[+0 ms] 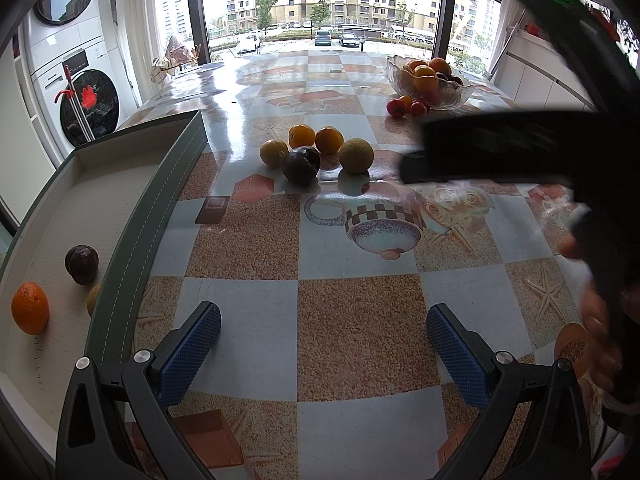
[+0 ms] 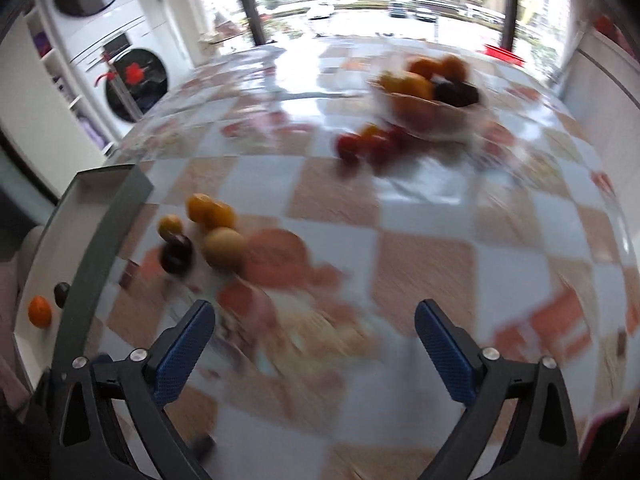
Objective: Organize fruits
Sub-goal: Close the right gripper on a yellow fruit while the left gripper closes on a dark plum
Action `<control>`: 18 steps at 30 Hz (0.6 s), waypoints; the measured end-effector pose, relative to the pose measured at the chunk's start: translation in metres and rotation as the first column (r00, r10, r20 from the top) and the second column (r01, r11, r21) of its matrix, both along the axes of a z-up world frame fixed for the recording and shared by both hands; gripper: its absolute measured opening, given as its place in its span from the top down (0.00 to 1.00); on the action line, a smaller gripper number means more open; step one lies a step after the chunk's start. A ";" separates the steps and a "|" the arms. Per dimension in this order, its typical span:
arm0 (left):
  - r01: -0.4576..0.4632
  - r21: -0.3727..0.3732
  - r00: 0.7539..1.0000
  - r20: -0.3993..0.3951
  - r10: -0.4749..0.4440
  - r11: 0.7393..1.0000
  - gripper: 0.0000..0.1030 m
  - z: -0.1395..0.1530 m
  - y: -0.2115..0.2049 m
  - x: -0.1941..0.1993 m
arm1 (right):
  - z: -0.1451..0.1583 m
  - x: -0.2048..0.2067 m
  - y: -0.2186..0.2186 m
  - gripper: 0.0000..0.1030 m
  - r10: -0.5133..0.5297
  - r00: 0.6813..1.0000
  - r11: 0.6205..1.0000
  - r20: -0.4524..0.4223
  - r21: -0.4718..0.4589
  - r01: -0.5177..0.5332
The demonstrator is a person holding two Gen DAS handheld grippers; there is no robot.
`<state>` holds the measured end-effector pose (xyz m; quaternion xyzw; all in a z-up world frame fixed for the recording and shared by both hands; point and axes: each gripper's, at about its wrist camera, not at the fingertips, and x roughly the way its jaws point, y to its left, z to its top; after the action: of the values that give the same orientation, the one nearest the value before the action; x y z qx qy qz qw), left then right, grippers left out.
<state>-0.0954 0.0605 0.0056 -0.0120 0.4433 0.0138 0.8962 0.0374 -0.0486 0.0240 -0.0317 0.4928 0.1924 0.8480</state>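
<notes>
A loose cluster of fruit lies mid-table: a dark plum (image 1: 301, 166), a yellow lemon (image 1: 356, 155), two oranges (image 1: 302, 136) and a small yellow fruit (image 1: 274, 153). The cluster also shows, blurred, in the right wrist view (image 2: 208, 236). A green-rimmed tray (image 1: 160, 200) at the left holds an orange (image 1: 30, 308), a dark plum (image 1: 82, 265) and a partly hidden yellow fruit. My left gripper (image 1: 323, 330) is open and empty above the table. My right gripper (image 2: 314, 326) is open and empty; its dark body (image 1: 500, 152) crosses the left wrist view at right.
A glass bowl (image 1: 430, 84) of oranges and dark fruit stands at the back right, with small red fruits (image 1: 406, 107) beside it. The checkered tablecloth (image 1: 360, 320) covers the table. Washing machines (image 1: 80, 92) stand at the left, windows behind.
</notes>
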 end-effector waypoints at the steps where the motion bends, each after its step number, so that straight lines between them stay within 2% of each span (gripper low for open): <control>1: 0.000 0.000 1.000 0.000 0.000 1.000 0.00 0.000 0.000 0.000 | -0.001 0.004 0.008 0.11 0.020 1.000 1.000 -0.001 -0.001 -0.020; 3: 0.000 0.000 1.000 0.000 0.000 1.000 0.00 0.000 0.000 0.000 | -0.004 0.009 0.022 0.22 0.057 0.998 0.998 -0.009 0.002 -0.057; 5: 0.000 0.000 1.000 0.000 0.000 1.000 0.00 0.000 0.000 -0.001 | -0.004 0.010 0.034 0.23 0.083 0.996 0.996 0.014 -0.008 -0.083; 8: 0.000 0.000 1.000 0.000 0.000 1.000 0.00 0.000 0.000 0.000 | -0.005 0.010 0.045 0.31 0.116 0.993 0.993 0.029 -0.013 -0.115; 10: 0.000 0.000 1.000 0.000 0.000 1.000 0.00 0.000 0.000 0.000 | -0.005 0.010 0.051 0.44 0.133 0.990 0.991 0.044 -0.029 -0.132; 12: 0.000 0.000 1.000 0.000 0.000 1.000 0.00 0.000 0.000 -0.001 | -0.005 0.010 0.054 0.71 0.146 0.988 0.989 0.049 -0.035 -0.144; 18: 0.003 -0.001 1.000 -0.001 -0.003 1.000 0.00 0.000 0.000 -0.002 | -0.002 0.004 0.026 0.71 0.087 0.995 0.996 0.055 -0.007 -0.086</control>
<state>-0.0978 0.0610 0.0053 -0.0118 0.4438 0.0122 0.8960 0.0413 -0.0227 0.0225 -0.0602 0.4680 0.2269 0.8520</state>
